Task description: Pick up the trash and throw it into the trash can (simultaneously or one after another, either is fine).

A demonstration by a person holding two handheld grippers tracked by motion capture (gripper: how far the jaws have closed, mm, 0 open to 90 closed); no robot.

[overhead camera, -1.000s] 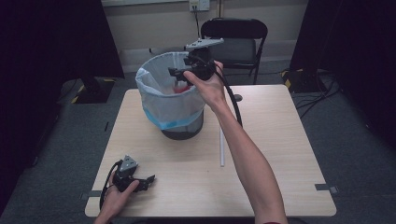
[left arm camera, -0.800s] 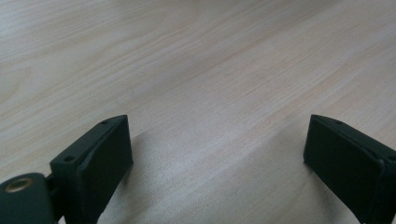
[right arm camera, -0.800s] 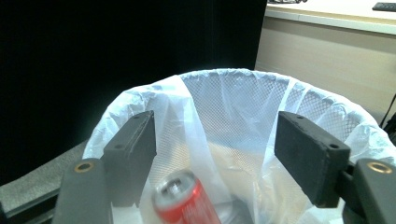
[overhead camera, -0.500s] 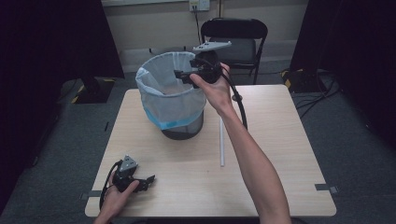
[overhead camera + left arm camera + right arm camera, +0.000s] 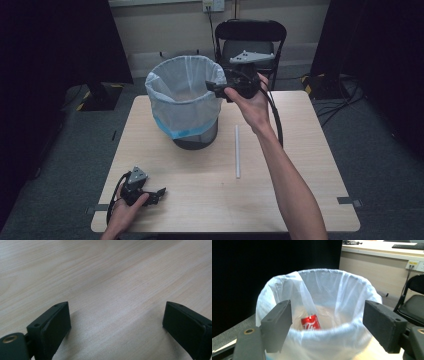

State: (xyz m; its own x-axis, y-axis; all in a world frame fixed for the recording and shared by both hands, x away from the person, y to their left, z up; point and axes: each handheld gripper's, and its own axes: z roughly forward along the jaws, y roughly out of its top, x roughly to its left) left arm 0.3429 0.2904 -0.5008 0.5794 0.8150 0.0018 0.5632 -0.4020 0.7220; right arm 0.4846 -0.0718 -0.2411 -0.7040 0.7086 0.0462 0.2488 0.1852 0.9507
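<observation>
One red metal can (image 5: pixel 311 322), perhaps dented, beyond right hand-held gripper's (image 5: pixel 327 322) spread, just-widened jaws.

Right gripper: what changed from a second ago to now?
The right gripper pulled back from above the bin toward its right rim, jaws just opening wider with nothing between them. The red can lies inside the bin's liner. Unchanged: the left gripper rests open near the table's front left corner, the white straw lies right of the bin.
</observation>
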